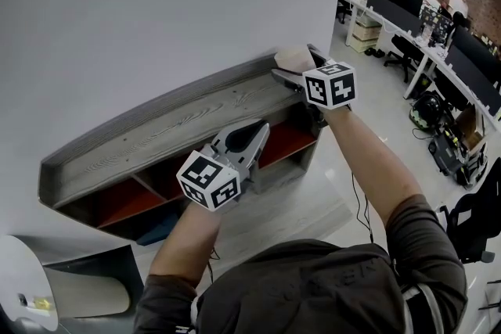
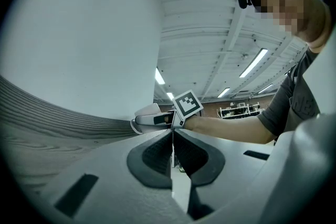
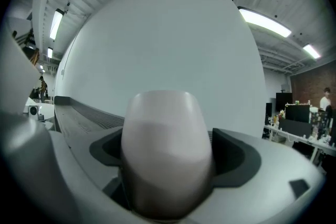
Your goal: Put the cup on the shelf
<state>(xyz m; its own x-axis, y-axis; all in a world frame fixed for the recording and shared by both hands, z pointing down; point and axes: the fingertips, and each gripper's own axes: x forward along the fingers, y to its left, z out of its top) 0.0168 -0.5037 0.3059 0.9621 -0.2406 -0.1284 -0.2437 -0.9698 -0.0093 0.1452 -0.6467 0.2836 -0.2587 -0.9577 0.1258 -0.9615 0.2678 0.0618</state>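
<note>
A: What sort of room is this?

B: An open office. A plain white wall (image 1: 156, 12) fills the upper left of the head view. Desks with monitors (image 1: 395, 8) run off at the upper right over a pale floor (image 1: 376, 113).

A: And the cup?

B: The cup (image 1: 294, 57) is pale and smooth. It is just right of the top centre, at the right end of the shelf's top board. The right gripper (image 1: 291, 71) has its jaws clamped on it. In the right gripper view the cup (image 3: 167, 149) fills the gap between the dark pads (image 3: 239, 157).

A: Is it resting on the shelf?

B: I cannot tell. It is low over the board, but no view shows contact.

A: The shelf itself?

B: The shelf (image 1: 180, 129) is grey wood-grain and stands against the wall, slanting from lower left to upper right. It has red-lined compartments (image 1: 286, 143) under the top.

A: The other hand?

B: The left gripper (image 1: 254, 133) hangs near the frame's centre, over the shelf's front edge and apart from the cup. In the left gripper view the left gripper (image 2: 172, 157) has its jaws pressed together with nothing between them.
</note>
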